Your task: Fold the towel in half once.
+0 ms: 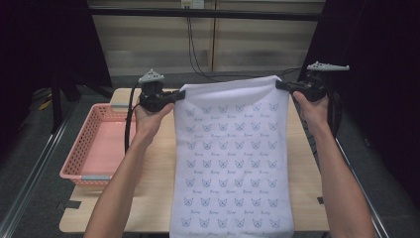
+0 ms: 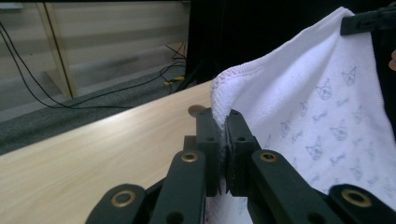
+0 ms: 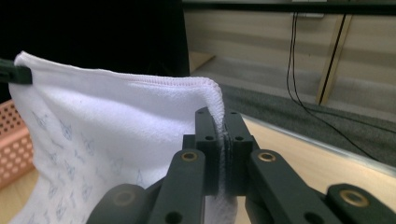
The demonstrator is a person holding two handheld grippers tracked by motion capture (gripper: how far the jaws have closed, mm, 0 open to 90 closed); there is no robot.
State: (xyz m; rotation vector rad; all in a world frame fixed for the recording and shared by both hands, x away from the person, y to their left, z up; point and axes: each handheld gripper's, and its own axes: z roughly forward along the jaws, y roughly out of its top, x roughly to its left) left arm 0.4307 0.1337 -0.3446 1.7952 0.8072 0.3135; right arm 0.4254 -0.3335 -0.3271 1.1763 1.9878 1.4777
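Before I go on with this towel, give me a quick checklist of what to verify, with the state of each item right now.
1. Left hand-held gripper clamped on a towel corner: ok, jaws shut on the hem.
2. Right hand-held gripper clamped on the other top corner: ok.
3. Top edge stretched between the two: ok, only a slight sag.
4. Towel hanging flat, no twist: ok in the high view.
5. Bottom edge free of the table: cannot tell, it runs out of the picture.
6. Pink basket apart from the towel: ok, it sits off to the left.
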